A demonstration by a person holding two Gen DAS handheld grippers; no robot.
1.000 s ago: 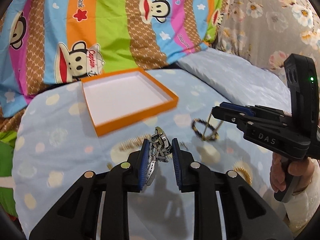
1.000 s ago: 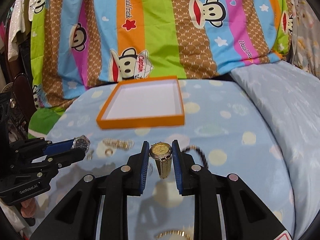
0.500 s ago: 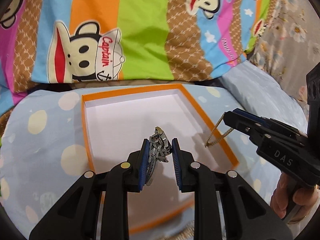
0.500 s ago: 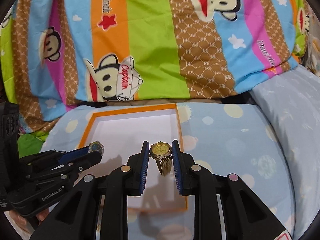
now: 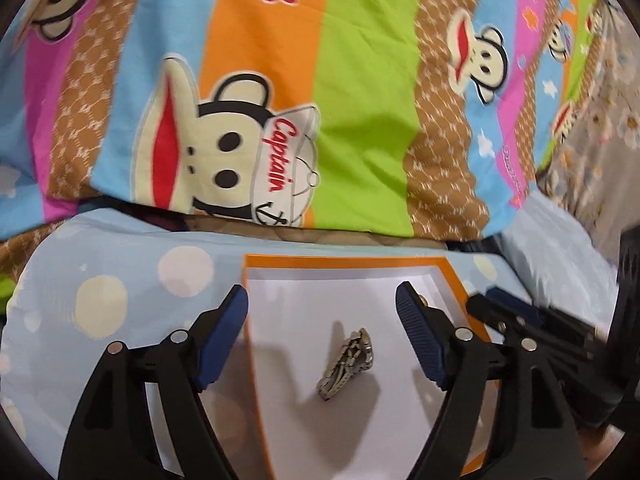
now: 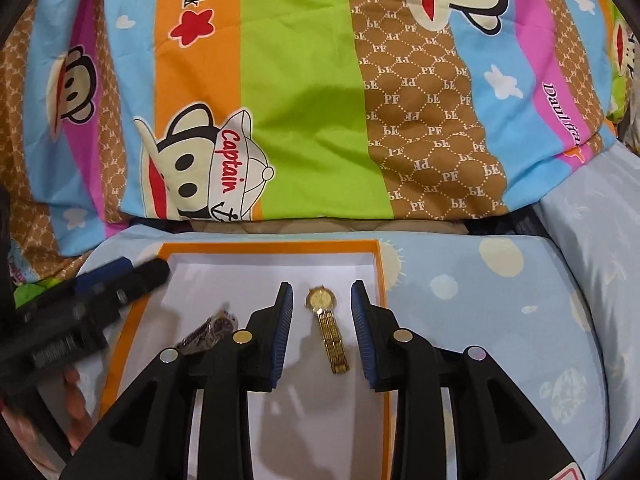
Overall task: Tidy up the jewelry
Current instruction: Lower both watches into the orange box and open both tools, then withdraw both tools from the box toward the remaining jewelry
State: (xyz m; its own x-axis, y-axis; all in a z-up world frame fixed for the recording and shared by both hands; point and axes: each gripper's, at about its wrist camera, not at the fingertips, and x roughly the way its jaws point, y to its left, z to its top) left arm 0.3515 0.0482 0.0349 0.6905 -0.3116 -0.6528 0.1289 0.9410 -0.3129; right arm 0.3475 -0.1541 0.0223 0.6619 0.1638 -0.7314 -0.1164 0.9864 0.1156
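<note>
An orange-rimmed box (image 5: pixel 344 261) with a white floor lies on the blue spotted bedsheet; it also shows in the right wrist view (image 6: pixel 268 246). A silver watch (image 5: pixel 349 357) lies on the box floor between the wide-open jaws of my left gripper (image 5: pixel 322 334), free of both pads. A gold watch (image 6: pixel 328 327) lies flat in the box between the open jaws of my right gripper (image 6: pixel 322 330), touching neither pad. The silver watch also shows in the right wrist view (image 6: pixel 210 332), left of the right gripper. The other gripper appears at each view's edge.
A striped cartoon-monkey blanket (image 6: pixel 304 92) rises behind the box. A pale blue pillow (image 6: pixel 600 248) lies at the right. A floral cloth (image 5: pixel 600 128) hangs at the far right.
Both grippers opened and let go of their watches, which now lie on the box floor. Both cameras have come closer over the box.
</note>
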